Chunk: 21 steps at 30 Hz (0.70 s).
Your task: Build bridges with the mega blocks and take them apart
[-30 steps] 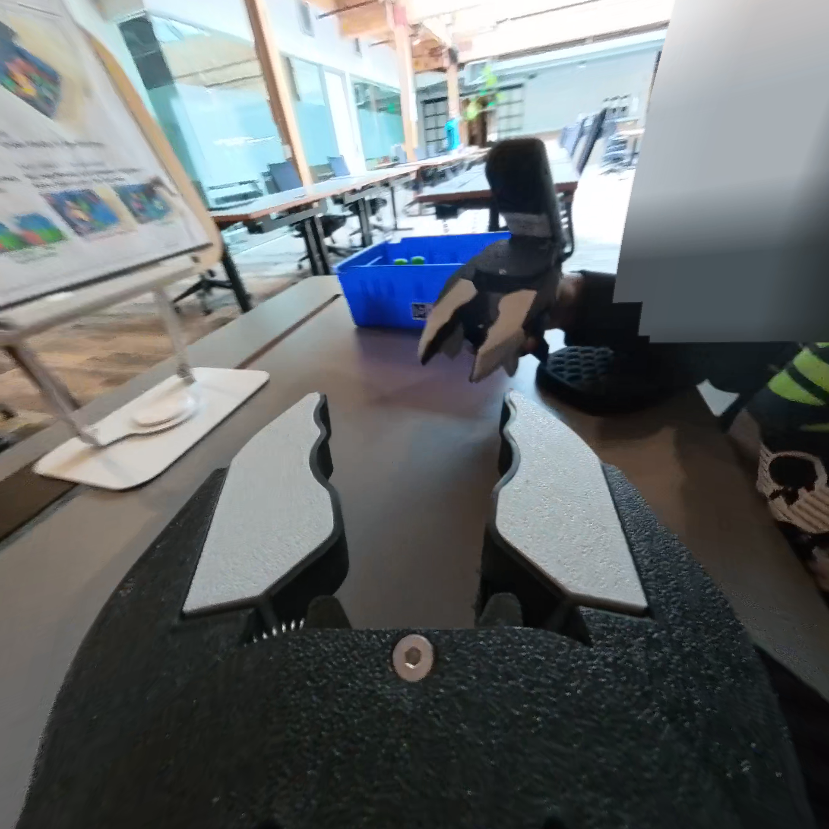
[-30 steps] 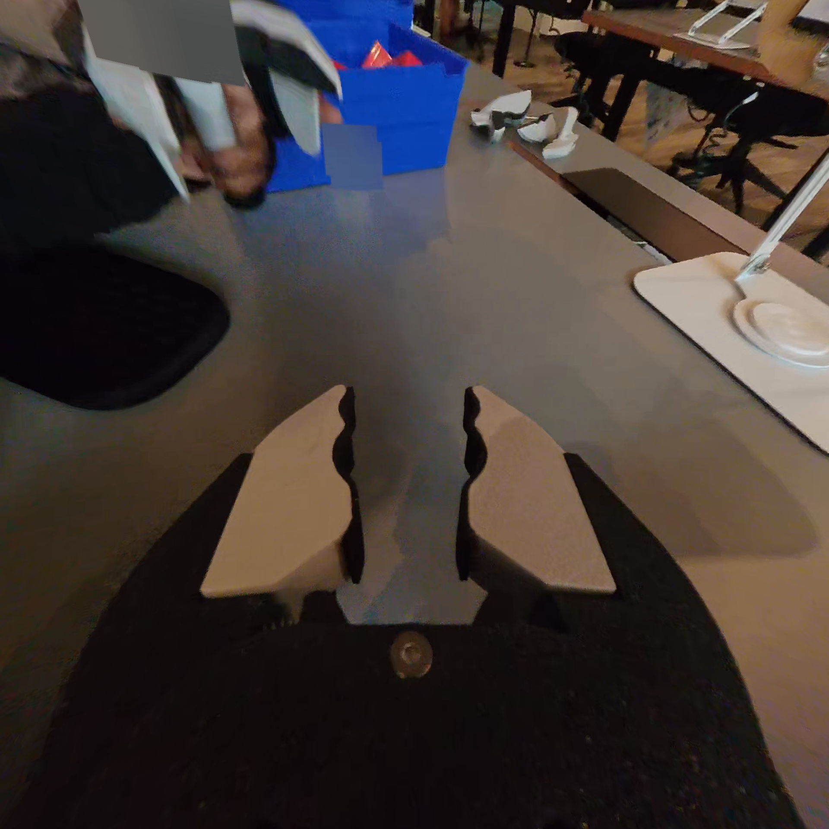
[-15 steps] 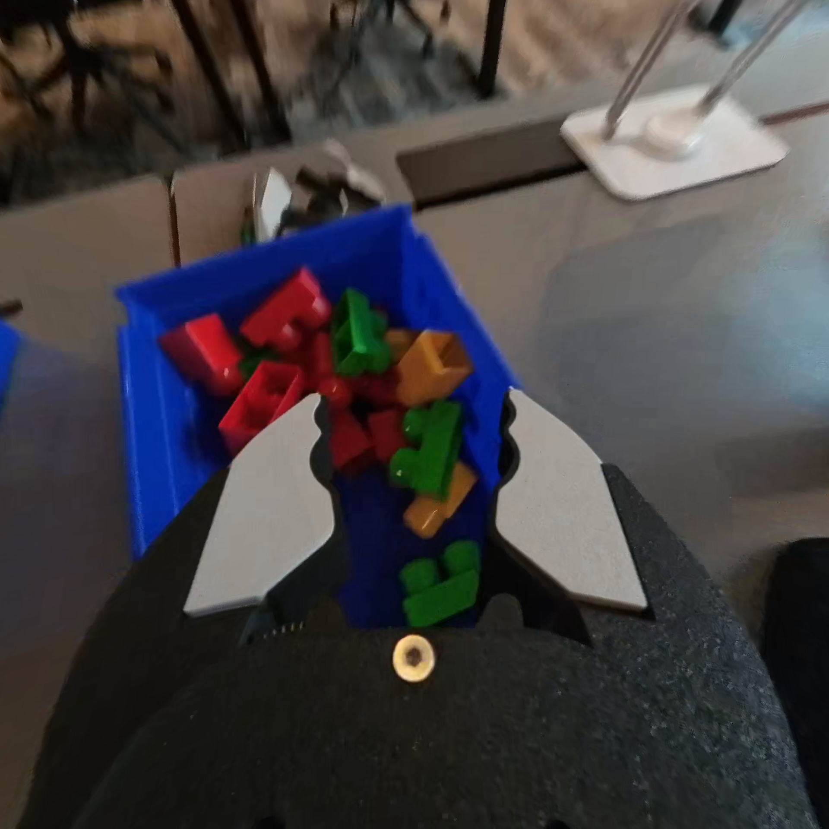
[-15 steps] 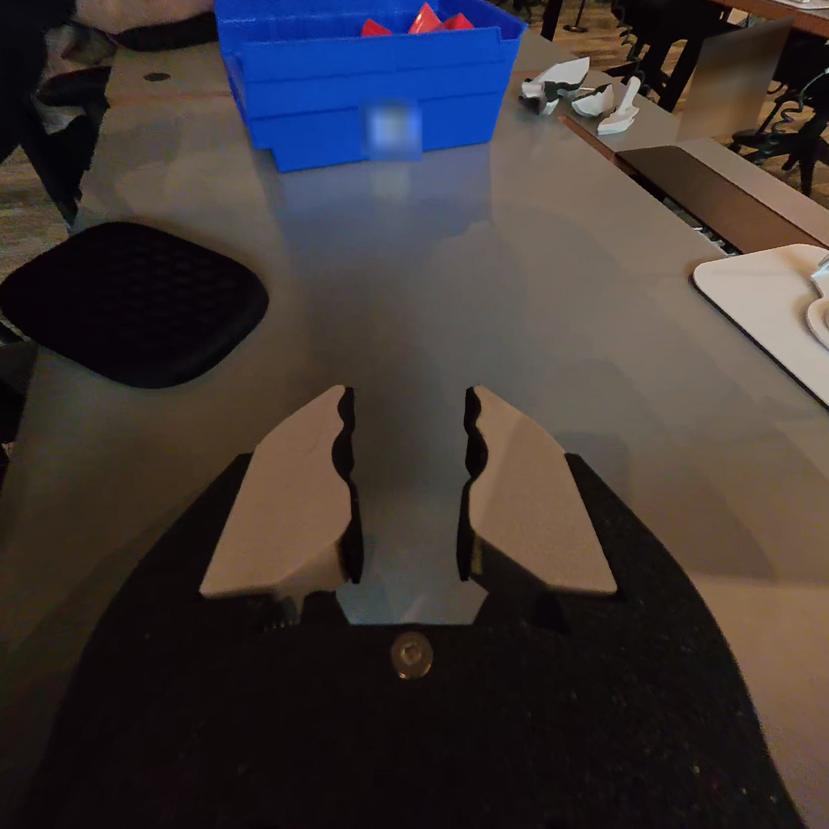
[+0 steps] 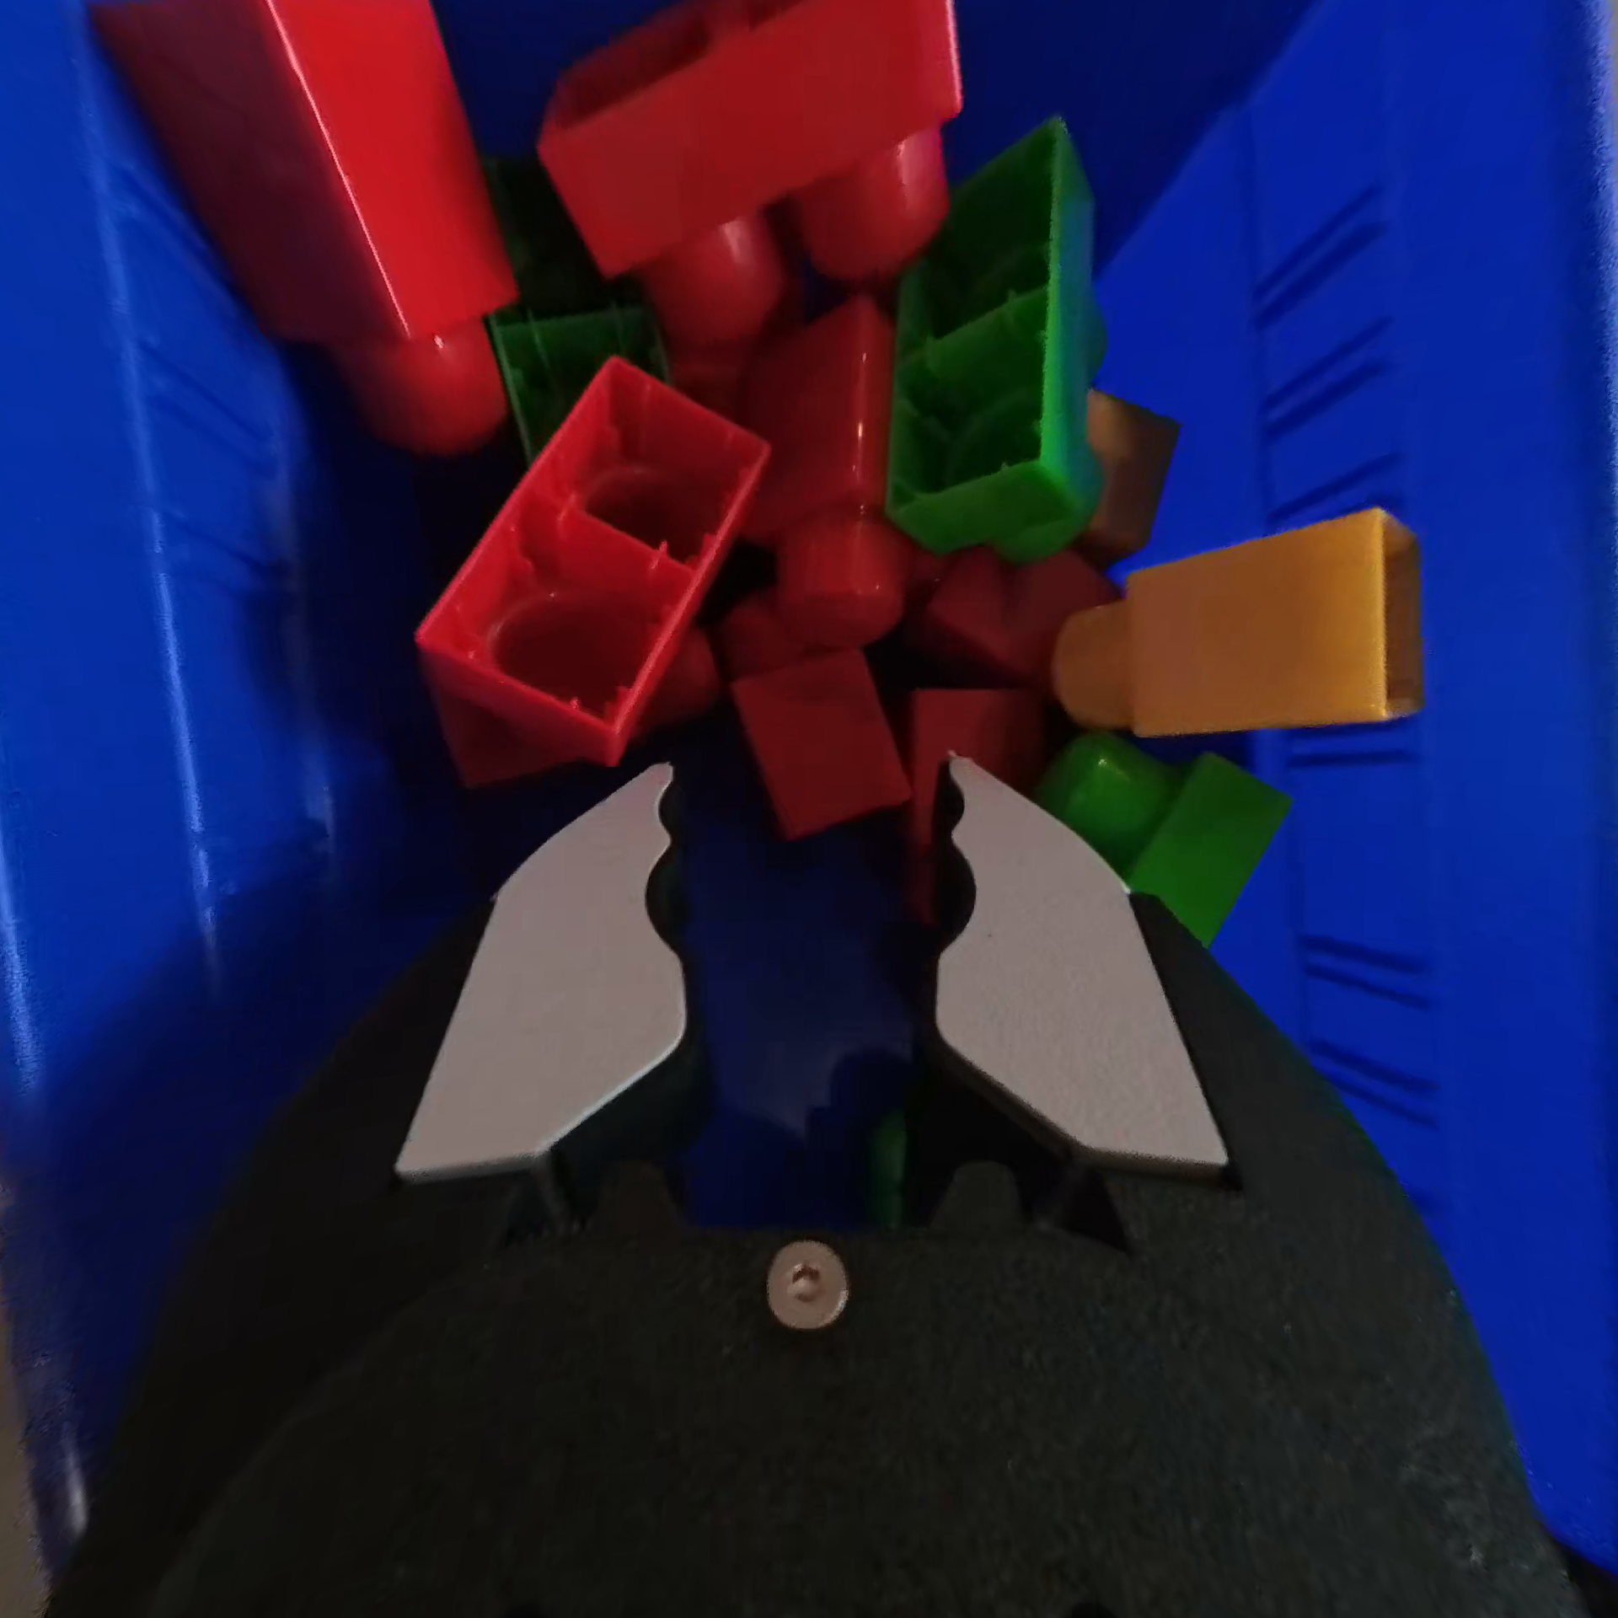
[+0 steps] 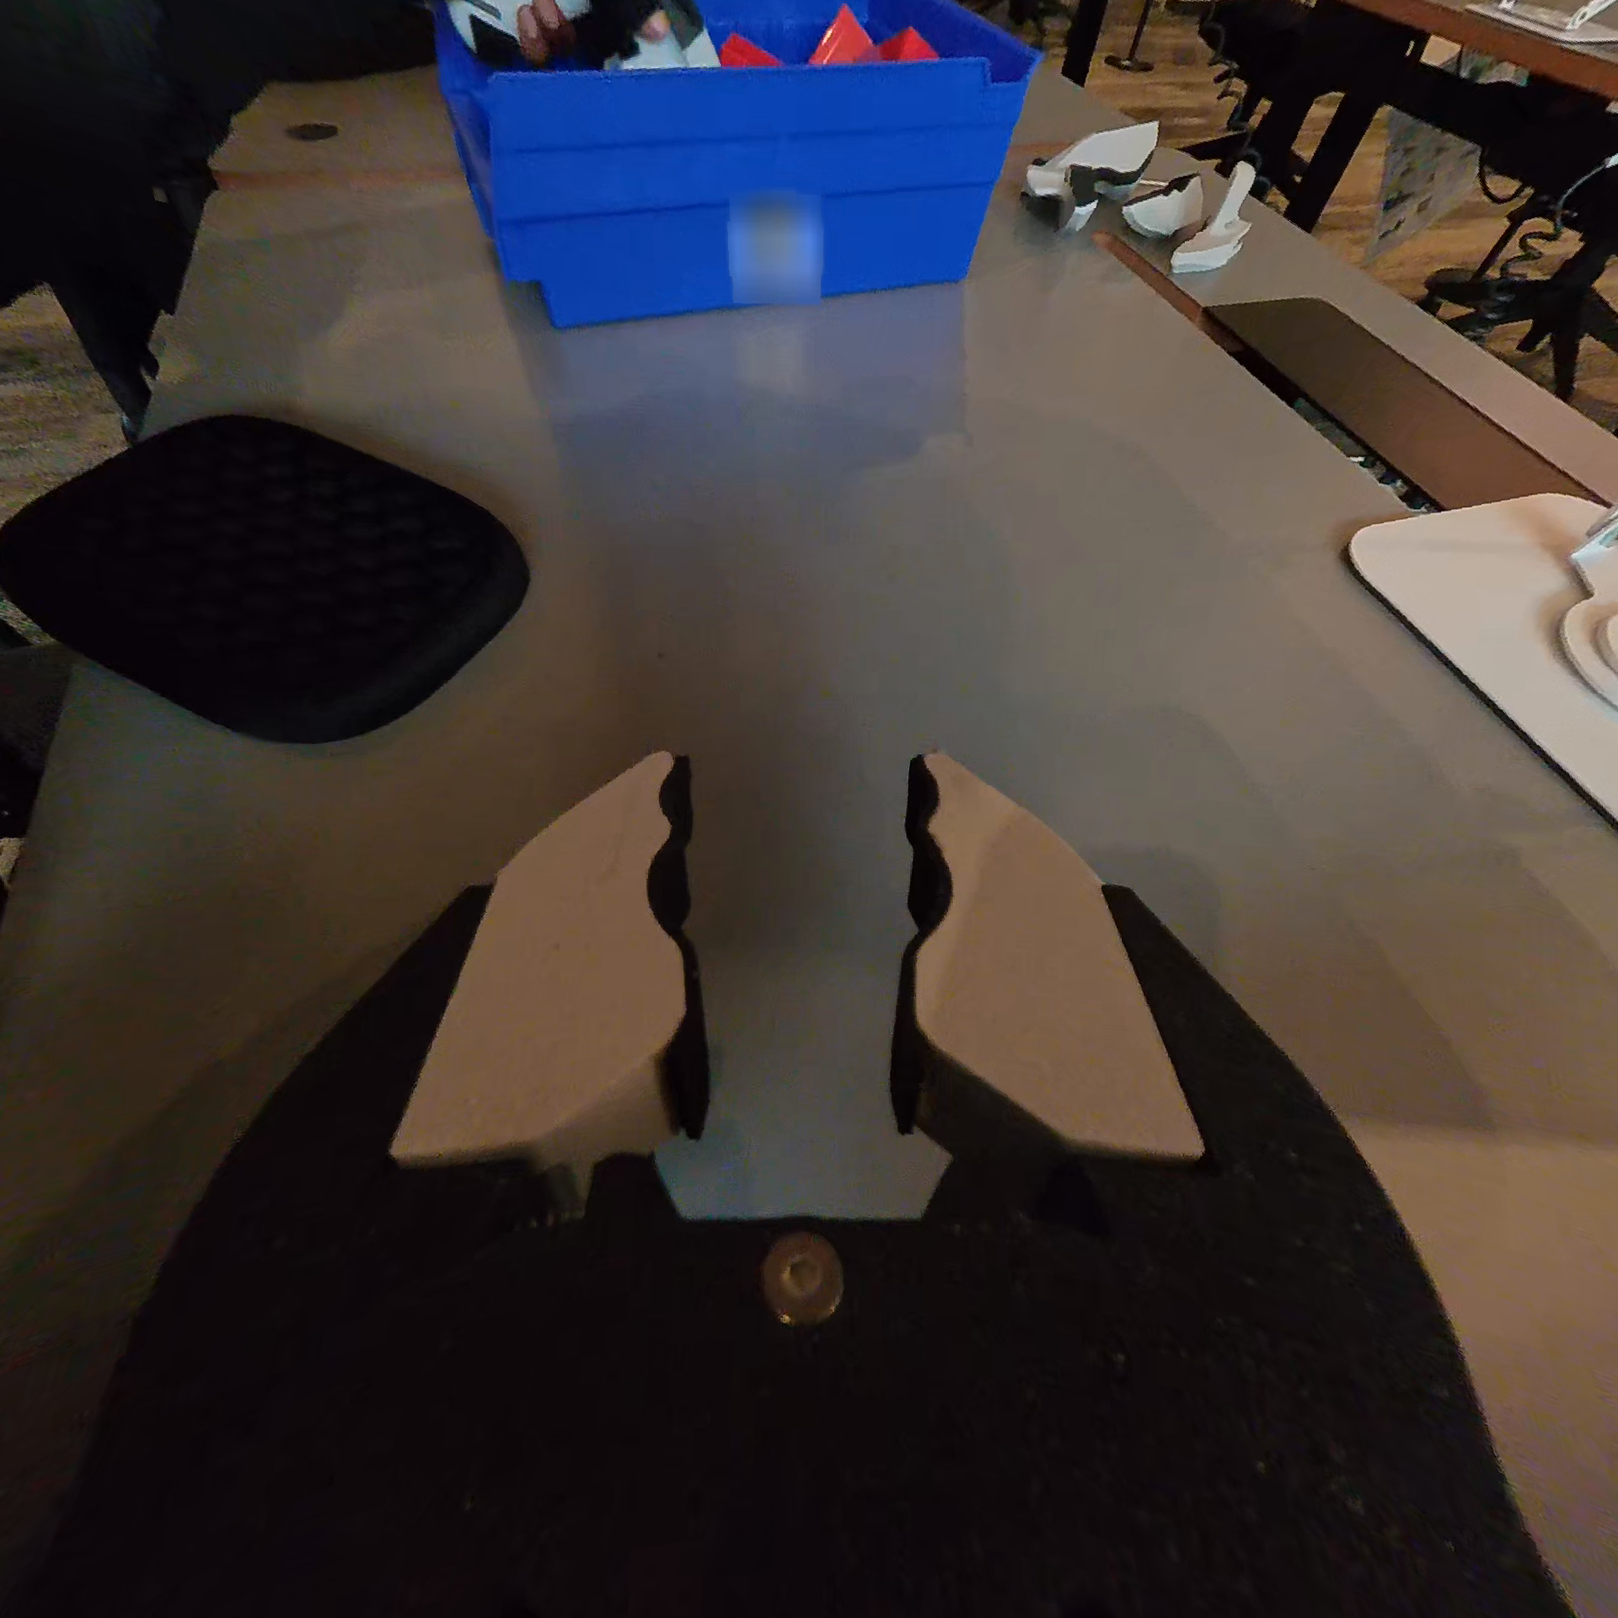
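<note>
My left gripper (image 5: pixel 810 775) is open and empty, lowered inside the blue bin (image 5: pixel 1436 613). Just ahead of its tips lies a small red block (image 5: pixel 814 744). Around it are a hollow red block (image 5: pixel 595 560), a green block (image 5: pixel 998 368), an orange block (image 5: pixel 1243 622) and a second green block (image 5: pixel 1173 823). My right gripper (image 6: pixel 797 766) is open and empty, low over the grey table (image 6: pixel 875 543). The blue bin (image 6: pixel 735 175) stands far ahead of it, with red blocks (image 6: pixel 840 44) showing over the rim and the left gripper (image 6: pixel 560 17) reaching in.
A black mesh pad (image 6: pixel 254 569) lies on the table to the left of my right gripper. A white stand base (image 6: pixel 1488 613) sits at the right edge. White broken pieces (image 6: pixel 1129 184) lie beyond the bin on the right. The bin walls close in on both sides of my left gripper. Left tips to right tips: about 50 cm. The hollow red block (image 5: pixel 595 560) lies around 5 cm away from my left fingertips.
My left gripper swung from facing across the table to above the bin, then dropped down into it among the blocks. My right gripper stayed low over the table, open.
</note>
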Available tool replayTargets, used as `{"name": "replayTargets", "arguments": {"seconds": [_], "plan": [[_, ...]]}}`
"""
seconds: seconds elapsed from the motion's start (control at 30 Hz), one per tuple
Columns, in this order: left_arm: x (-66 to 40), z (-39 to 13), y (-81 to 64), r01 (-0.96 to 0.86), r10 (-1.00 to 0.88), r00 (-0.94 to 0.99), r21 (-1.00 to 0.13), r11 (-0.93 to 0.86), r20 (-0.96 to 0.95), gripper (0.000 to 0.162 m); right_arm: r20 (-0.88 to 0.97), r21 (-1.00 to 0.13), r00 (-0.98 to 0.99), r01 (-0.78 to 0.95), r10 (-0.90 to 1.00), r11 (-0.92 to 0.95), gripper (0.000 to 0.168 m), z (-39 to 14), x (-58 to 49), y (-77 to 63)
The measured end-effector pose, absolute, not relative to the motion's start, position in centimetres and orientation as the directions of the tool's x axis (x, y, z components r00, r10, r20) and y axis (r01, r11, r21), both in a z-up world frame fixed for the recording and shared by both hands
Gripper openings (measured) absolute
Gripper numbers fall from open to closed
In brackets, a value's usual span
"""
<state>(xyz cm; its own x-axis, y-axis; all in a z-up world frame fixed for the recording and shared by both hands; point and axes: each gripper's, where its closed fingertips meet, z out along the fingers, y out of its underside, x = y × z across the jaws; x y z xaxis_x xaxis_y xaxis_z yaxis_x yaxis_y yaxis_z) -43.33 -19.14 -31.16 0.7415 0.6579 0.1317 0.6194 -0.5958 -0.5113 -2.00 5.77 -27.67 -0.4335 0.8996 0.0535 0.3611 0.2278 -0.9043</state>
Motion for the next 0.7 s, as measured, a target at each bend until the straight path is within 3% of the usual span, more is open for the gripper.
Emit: {"name": "replayTargets", "arguments": {"seconds": [0.6,0.7], "plan": [[-44.4,-32.8,-19.3,0.59,0.67,0.742,-0.472,-0.654,-0.001,0.047,0.067,-0.9,-0.441,0.359,0.895,0.245,0.047,-27.7,-1.9,5.6],[-44.2,-33.6,-19.2,0.544,0.626,0.779,-0.454,-0.706,-0.039,0.038,0.066,-0.901,-0.442,0.359,0.895,0.243,0.047,-27.7,-1.8,5.6]]}}
